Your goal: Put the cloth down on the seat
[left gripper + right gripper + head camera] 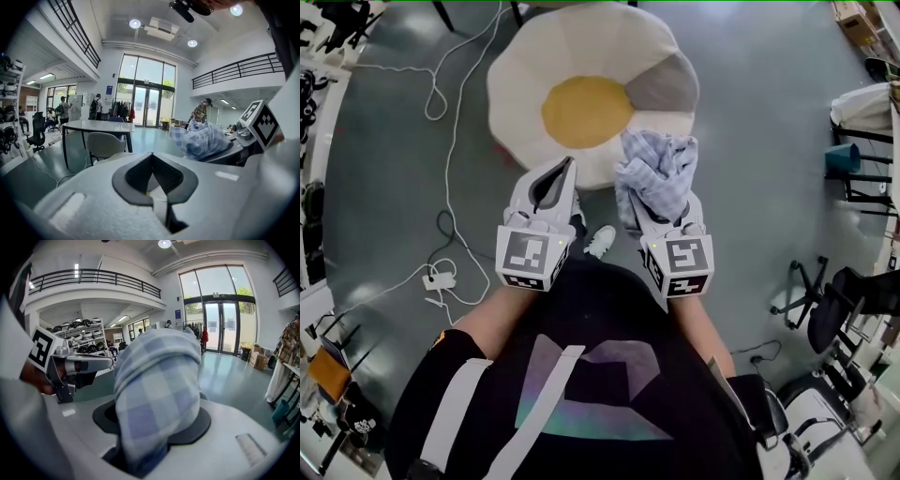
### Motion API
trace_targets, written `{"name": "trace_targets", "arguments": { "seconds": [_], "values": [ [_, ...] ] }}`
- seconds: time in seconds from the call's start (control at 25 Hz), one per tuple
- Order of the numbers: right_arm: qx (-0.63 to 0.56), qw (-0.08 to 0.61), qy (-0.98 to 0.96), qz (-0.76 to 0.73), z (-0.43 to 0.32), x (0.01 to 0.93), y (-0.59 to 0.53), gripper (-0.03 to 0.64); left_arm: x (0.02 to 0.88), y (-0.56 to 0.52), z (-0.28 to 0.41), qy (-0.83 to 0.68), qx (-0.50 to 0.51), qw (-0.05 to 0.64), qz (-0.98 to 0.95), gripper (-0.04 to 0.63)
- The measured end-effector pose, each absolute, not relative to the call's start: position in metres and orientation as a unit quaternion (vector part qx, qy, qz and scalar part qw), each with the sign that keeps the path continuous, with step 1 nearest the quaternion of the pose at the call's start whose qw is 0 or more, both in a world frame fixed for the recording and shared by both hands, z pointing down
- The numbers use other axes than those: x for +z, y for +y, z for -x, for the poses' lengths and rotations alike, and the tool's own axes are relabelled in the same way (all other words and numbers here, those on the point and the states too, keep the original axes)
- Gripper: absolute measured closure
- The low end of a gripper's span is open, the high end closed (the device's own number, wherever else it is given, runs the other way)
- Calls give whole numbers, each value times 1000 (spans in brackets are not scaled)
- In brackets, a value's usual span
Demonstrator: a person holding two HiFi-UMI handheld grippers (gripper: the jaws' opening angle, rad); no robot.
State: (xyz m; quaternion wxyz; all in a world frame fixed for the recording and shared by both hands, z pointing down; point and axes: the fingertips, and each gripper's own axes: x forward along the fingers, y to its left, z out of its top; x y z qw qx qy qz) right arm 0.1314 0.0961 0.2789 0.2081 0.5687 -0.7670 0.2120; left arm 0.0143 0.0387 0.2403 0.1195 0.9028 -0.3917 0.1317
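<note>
The seat (581, 56) is a round flower-shaped floor cushion with white petals, one grey petal and a yellow middle, lying just ahead of both grippers. A crumpled blue-and-white checked cloth (656, 173) stands bunched up out of my right gripper (661, 204), which is shut on it, over the cushion's near right edge. From the right gripper view the cloth (157, 390) fills the jaws of the right gripper (154, 427). My left gripper (567, 171) hovers beside it over the near edge, shut and with nothing in it (151, 157). The cloth (204, 140) shows to its right.
A white cable (441, 94) snakes over the grey floor at left to a power strip (439, 278). Office chairs (825, 300) and a teal bin (842, 157) stand at right. A white shoe (600, 241) is below the grippers. A table (96, 125) and chair (103, 143) stand further off.
</note>
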Motion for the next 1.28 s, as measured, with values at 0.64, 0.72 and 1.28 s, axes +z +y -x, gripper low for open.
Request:
{"name": "trace_targets", "arguments": {
  "seconds": [0.64,0.72,1.28],
  "values": [
    [229,255,-752,-563,-112,311,7,379,281,-53,18,-406,135,146,-892,597],
    [227,257,-751,-564,-112,312,1,379,284,-57,19,-404,134,147,-893,597],
    [241,284,-770,-518,-116,368,-48,377,320,-95,14,-448,142,154,-869,597]
  ]
}}
